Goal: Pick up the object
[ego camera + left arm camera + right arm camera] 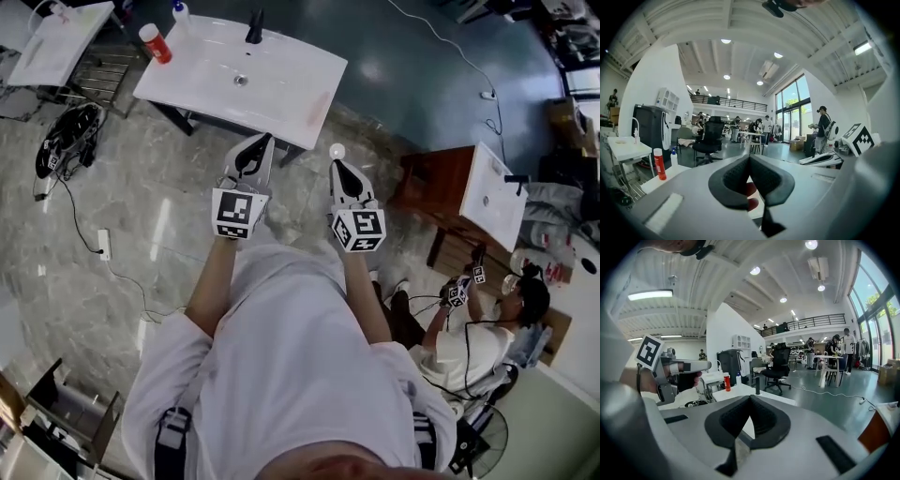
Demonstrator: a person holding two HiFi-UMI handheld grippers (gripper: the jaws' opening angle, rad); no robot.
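A red bottle [156, 43] with a white cap stands at the far left corner of the white sink top [281, 94]. Beside it are a white bottle with a blue cap [180, 11] and a black faucet [254, 28]. Both grippers hang in the air short of the sink top's near edge. My left gripper [265, 139] is shut with nothing in it, and so is my right gripper [335, 164]. The red bottle [659, 164] is far left in the left gripper view. It [727, 381] shows beyond my left gripper [670, 369] in the right gripper view.
A second sink on a wooden cabinet [495, 192] stands to the right, with a seated person [469, 347] near it. Cables and a power strip [104, 244] lie on the floor at left. Another white sink [56, 42] is at the top left.
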